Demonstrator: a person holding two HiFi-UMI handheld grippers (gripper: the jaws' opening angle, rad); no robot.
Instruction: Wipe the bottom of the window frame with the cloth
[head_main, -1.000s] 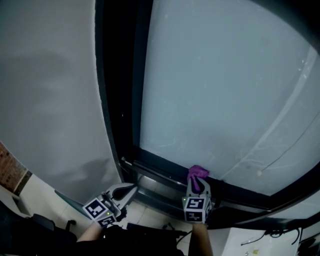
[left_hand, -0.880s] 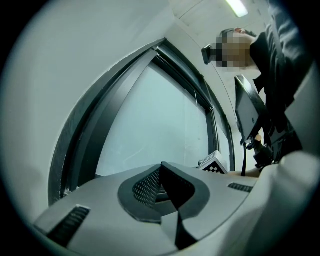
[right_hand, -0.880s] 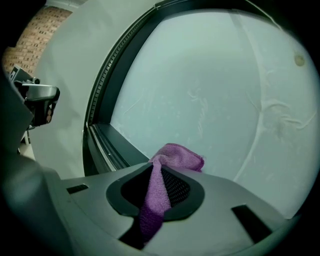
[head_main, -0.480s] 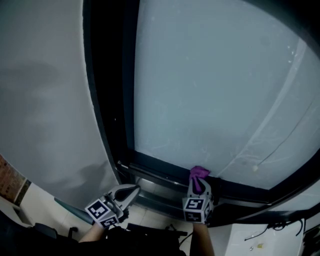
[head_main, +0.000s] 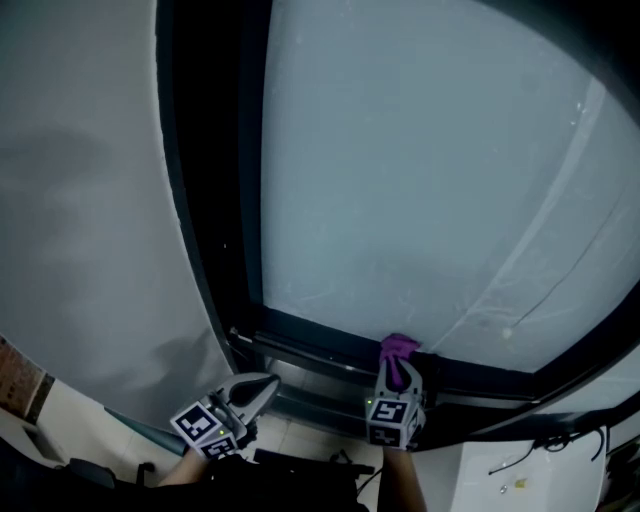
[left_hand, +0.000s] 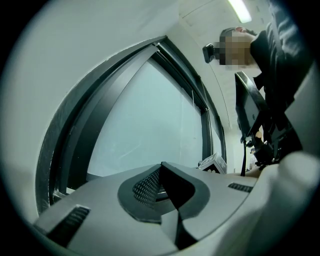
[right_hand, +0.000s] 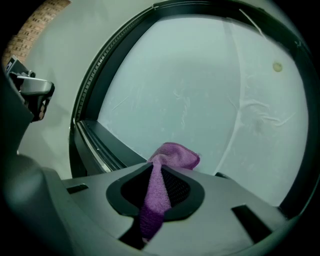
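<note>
A purple cloth (head_main: 398, 349) (right_hand: 172, 156) sticks out past the tips of my right gripper (head_main: 399, 372) (right_hand: 159, 179), which is shut on it. The cloth's bunched end rests at the bottom rail of the dark window frame (head_main: 320, 340) (right_hand: 107, 145), just below the frosted pane (head_main: 420, 190). My left gripper (head_main: 262, 385) (left_hand: 161, 182) hangs lower left of the rail, jaws shut and holding nothing. In the left gripper view the right gripper's marker cube (left_hand: 214, 163) shows beyond the tips.
A pale wall (head_main: 90, 200) runs left of the frame's dark upright (head_main: 200, 200). Metal sill tracks (head_main: 300, 375) lie under the rail. A white desk surface with small items (head_main: 510, 480) is at the lower right. A person stands behind, in the left gripper view.
The view has shifted a little, so the frame sits further left in the picture. Both grippers keep nearly the same places; the cloth stays on the bottom rail.
</note>
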